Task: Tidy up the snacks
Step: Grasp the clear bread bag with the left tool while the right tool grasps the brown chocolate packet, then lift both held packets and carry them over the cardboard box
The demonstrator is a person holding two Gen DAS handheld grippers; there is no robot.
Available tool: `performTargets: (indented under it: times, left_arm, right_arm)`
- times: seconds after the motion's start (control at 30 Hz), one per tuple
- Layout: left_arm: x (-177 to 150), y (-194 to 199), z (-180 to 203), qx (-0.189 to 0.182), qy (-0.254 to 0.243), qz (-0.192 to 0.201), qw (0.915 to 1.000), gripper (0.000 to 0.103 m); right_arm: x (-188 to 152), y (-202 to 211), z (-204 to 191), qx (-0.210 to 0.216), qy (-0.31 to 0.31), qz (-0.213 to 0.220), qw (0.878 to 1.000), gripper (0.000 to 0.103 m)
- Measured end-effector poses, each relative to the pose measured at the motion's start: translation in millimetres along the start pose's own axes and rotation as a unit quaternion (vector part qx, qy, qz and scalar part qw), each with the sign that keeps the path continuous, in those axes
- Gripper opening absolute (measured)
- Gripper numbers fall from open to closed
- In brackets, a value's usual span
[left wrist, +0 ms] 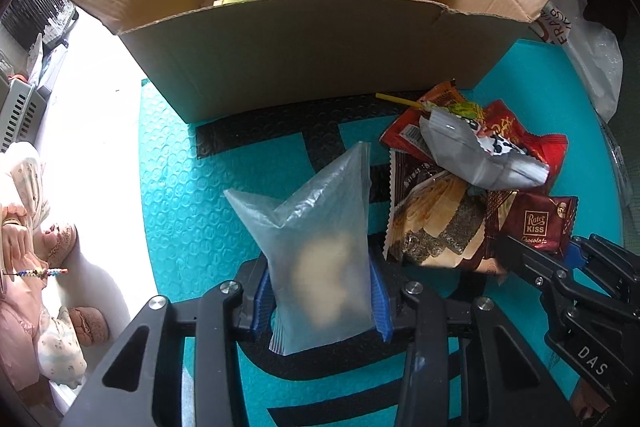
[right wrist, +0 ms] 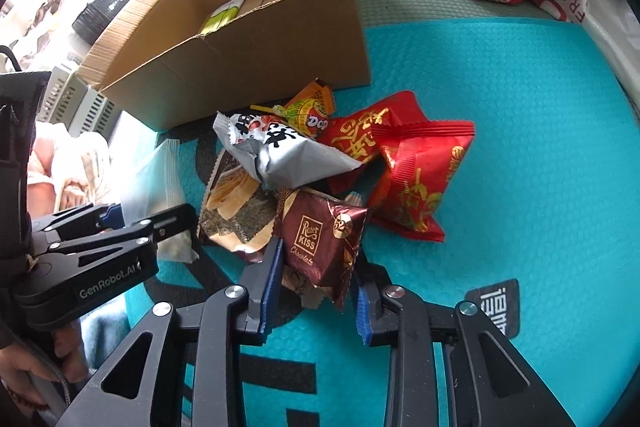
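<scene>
Beside the cardboard box (left wrist: 304, 63), your left hand-held gripper (left wrist: 320, 303) grips the clear bag (left wrist: 316, 251); the right hand-held gripper (right wrist: 316, 295) clamps the chocolate packet (right wrist: 320, 243), both ready for boxing.

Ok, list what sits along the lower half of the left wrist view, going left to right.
Clear plastic bag held in the left claw → seaweed snack packet → brown chocolate packet → right claw.

A teal mat (right wrist: 500, 99) carries an open cardboard box (left wrist: 320, 59) and a heap of snack packets (right wrist: 320, 163).
</scene>
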State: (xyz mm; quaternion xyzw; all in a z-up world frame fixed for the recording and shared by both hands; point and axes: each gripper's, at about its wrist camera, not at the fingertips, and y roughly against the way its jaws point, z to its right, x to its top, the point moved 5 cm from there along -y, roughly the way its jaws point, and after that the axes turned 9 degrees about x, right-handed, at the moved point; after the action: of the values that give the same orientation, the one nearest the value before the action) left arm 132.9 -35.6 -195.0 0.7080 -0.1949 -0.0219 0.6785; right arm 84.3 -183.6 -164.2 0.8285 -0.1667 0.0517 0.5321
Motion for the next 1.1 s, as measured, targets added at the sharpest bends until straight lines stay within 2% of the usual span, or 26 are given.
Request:
performTargets:
  times: [0.1, 0.17, 0.57, 0.73, 1.1]
  left_arm:
    - [-5, 6, 1, 0.002, 0.002, 0.000, 1.0000, 0.040]
    - [-9, 11, 3, 0.002, 0.005, 0.001, 1.0000, 0.040]
    - [-23, 38, 32, -0.003, 0.001, 0.012, 0.9999, 0.040]
    - [-38, 43, 26, -0.008, -0.005, 0.018, 0.9998, 0.040]
    - [-30, 81, 31, -0.019, -0.020, 0.049, 0.9984, 0.040]
  right_arm:
    - [-5, 4, 1, 0.003, 0.000, 0.001, 1.000, 0.029]
    - [-9, 7, -1, 0.004, 0.003, 0.003, 1.000, 0.011]
    - [-25, 22, 0, 0.008, 0.013, 0.006, 1.000, 0.011]
    - [-33, 30, 1, 0.012, 0.008, 0.001, 1.000, 0.011]
    - [-41, 53, -11, 0.021, 0.029, -0.007, 0.999, 0.011]
